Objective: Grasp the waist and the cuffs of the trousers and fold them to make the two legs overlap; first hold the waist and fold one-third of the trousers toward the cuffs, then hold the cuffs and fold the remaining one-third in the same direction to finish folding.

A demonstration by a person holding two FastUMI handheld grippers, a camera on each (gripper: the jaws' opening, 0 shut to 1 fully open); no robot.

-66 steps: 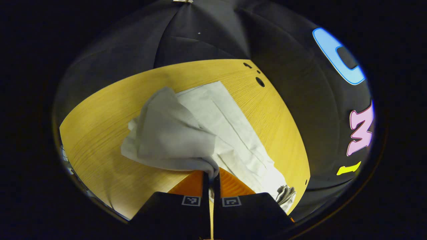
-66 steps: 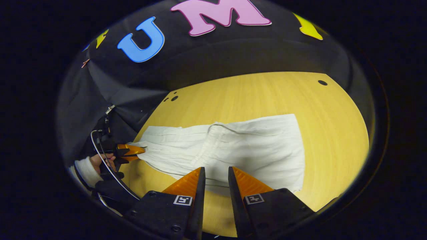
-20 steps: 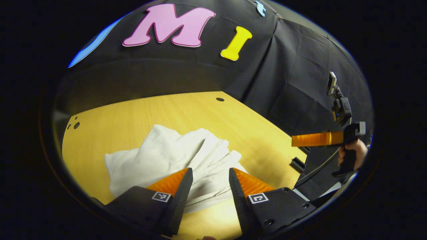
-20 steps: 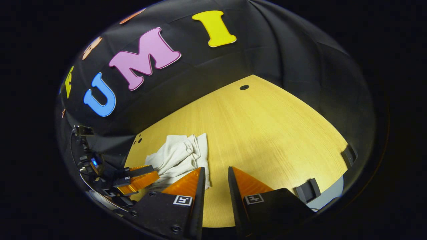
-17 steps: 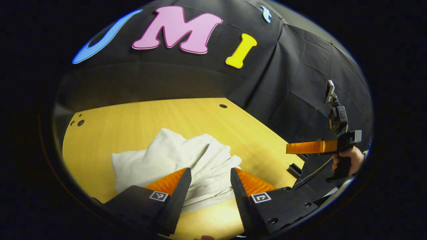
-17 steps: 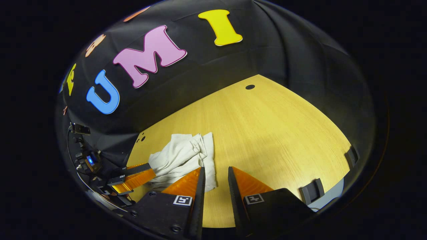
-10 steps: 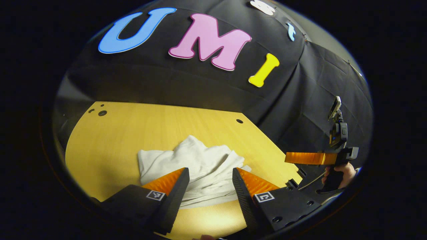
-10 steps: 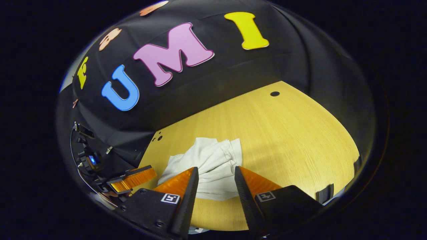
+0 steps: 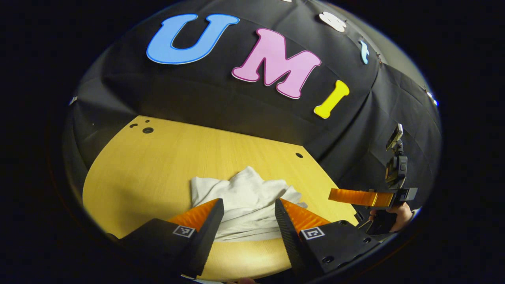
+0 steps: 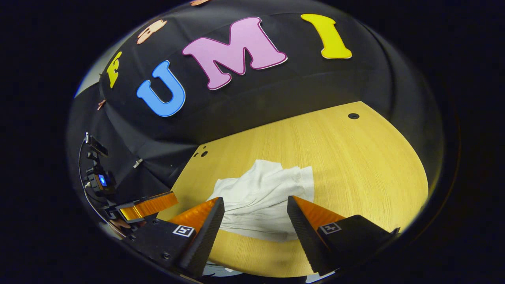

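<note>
Lying bunched and folded near the front edge of the wooden table (image 9: pixel 150 165), white trousers (image 9: pixel 244 201). Hovering just above, left gripper (image 9: pixel 248 209) and right gripper (image 10: pixel 254 209), fingers spread wide, holding nothing, cloth visible between them.

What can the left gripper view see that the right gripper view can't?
Left gripper view: the right gripper off to one side, and the hand that holds it. Right gripper view: the left gripper off to one side, with a small blue light behind it. Both: the white trousers in a rumpled, folded heap on the wooden table, lying free beyond each view's own open fingers.
</note>
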